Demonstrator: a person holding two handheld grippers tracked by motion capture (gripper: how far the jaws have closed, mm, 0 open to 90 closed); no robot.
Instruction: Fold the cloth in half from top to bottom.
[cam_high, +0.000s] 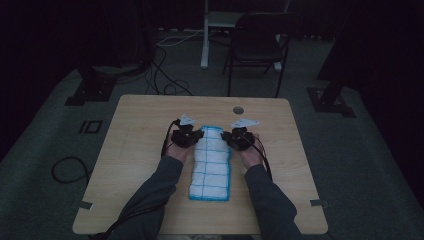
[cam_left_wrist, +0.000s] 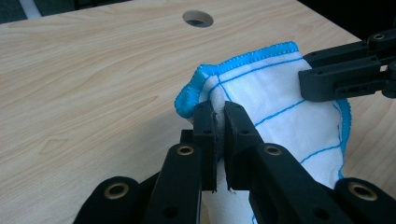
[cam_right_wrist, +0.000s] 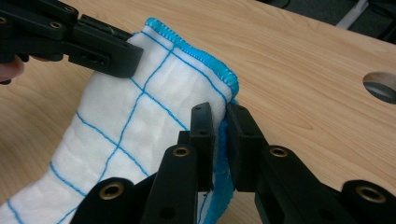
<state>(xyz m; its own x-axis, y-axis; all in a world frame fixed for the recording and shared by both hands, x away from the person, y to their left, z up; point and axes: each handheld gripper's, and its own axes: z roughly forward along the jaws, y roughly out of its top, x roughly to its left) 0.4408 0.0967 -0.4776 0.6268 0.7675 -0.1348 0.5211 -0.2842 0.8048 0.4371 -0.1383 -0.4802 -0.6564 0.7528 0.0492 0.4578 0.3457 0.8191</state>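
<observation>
A folded white cloth (cam_high: 211, 162) with blue grid lines and a blue hem lies lengthwise on the wooden table (cam_high: 140, 150). My left gripper (cam_high: 196, 135) is shut on the cloth's far left corner, and the fabric (cam_left_wrist: 275, 98) is pinched between its jaws (cam_left_wrist: 219, 114). My right gripper (cam_high: 229, 136) is shut on the far right corner, with the hem (cam_right_wrist: 205, 60) squeezed between its jaws (cam_right_wrist: 220, 116). Both far corners are raised a little off the table. Each gripper view also shows the other gripper (cam_left_wrist: 345, 70) (cam_right_wrist: 70, 39) at the opposite corner.
A round cable hole (cam_high: 238, 109) sits in the table beyond the cloth. A black folding chair (cam_high: 257, 45) and a white stand (cam_high: 205, 35) are on the floor behind the table, with cables (cam_high: 165, 85) trailing around. The room is dark.
</observation>
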